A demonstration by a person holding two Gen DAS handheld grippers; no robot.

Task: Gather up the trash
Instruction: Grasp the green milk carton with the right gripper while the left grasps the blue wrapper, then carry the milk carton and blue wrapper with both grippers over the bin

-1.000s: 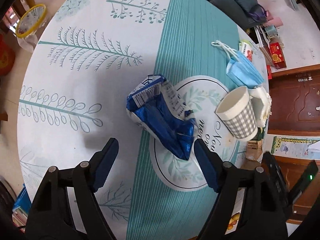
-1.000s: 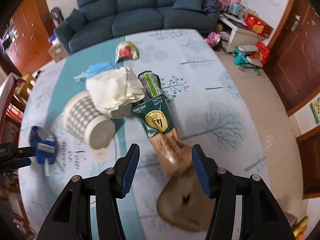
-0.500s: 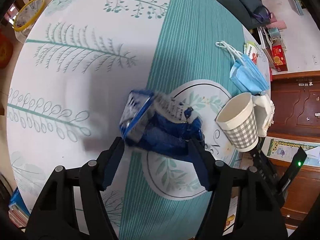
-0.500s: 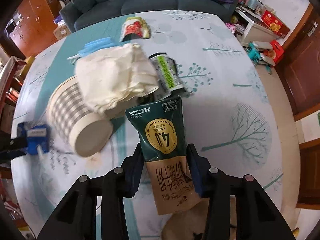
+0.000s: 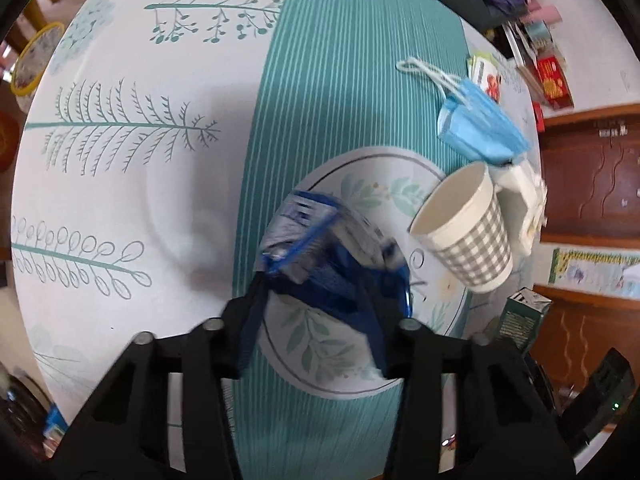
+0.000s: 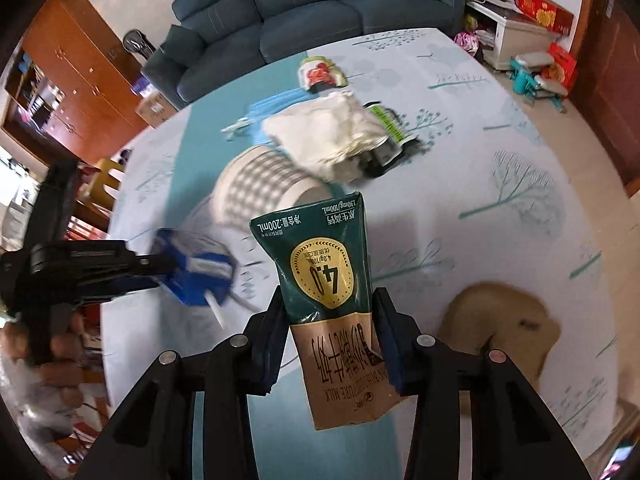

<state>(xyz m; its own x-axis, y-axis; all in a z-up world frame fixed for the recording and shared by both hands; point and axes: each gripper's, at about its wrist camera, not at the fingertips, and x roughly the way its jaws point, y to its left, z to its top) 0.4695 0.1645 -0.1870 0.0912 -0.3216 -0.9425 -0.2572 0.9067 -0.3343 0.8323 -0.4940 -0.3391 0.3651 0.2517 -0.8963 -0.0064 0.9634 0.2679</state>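
My left gripper (image 5: pixel 316 300) is shut on a crumpled blue wrapper (image 5: pixel 332 256) and holds it above the table; it also shows in the right wrist view (image 6: pixel 196 272). My right gripper (image 6: pixel 330 320) is shut on a green and brown milk pouch (image 6: pixel 328 280), lifted off the table. A checked paper cup (image 5: pixel 468 236) lies on its side, also seen in the right wrist view (image 6: pixel 260 192). A blue face mask (image 5: pixel 480 128), a white crumpled tissue (image 6: pixel 332 132) and a green-labelled wrapper (image 6: pixel 388 132) lie beyond it.
The round table has a teal and white printed cloth (image 5: pixel 120 184). A red snack packet (image 6: pixel 320 74) lies at the far edge. A yellow-rimmed bin (image 5: pixel 32 60) stands on the floor left of the table. A brown dog (image 6: pixel 508 328) lies below the table edge. A sofa (image 6: pixel 320 4) is behind.
Both grippers closed on their trash and lifted it: the left on the blue wrapper, the right on the milk pouch, now held higher above the table.
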